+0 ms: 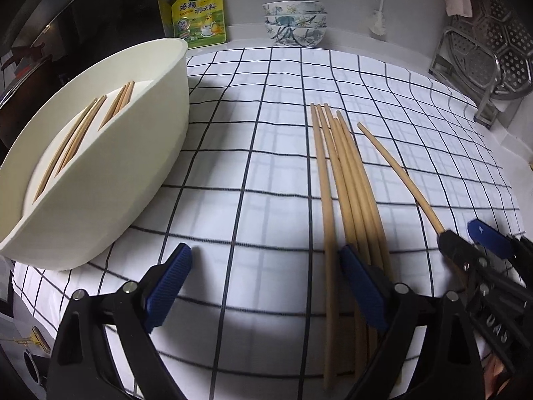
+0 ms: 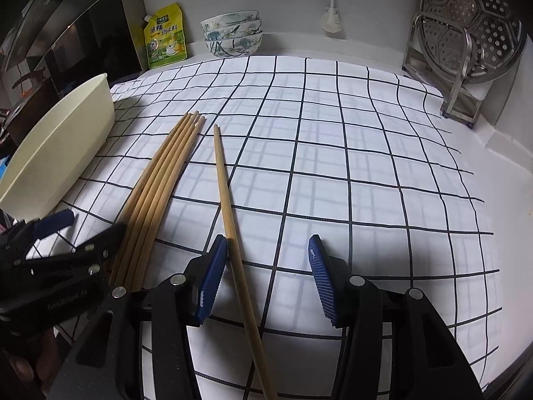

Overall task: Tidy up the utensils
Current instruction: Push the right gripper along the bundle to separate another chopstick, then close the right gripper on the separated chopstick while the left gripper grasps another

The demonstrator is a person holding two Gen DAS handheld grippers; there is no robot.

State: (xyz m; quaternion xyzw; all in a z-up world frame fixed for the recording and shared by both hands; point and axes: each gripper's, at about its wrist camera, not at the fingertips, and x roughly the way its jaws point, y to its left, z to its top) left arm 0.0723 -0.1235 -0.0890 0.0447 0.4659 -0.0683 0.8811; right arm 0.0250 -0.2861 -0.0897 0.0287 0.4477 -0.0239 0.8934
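Chopsticks (image 1: pixel 71 143) inside the holder (image 1: pixel 110 166) show only from the left gripper (image 1: pixel 266 286), open, empty; right gripper (image 2: pixel 268 278) open astride one chopstick (image 2: pixel 230 213).

Two black plastic grippers (image 1: pixel 266 286) (image 2: pixel 269 283) with ribbed blue finger pads (image 1: pixel 168 286), silver pivot screws, faint embossed lettering.

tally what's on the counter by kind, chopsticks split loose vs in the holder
Loose chopsticks on the cloth: 6
Chopsticks in the white holder: several, exact count hidden
White holder: 1
Patterned bowls: 3
Seasoning pouch: 1
Total countable: 11
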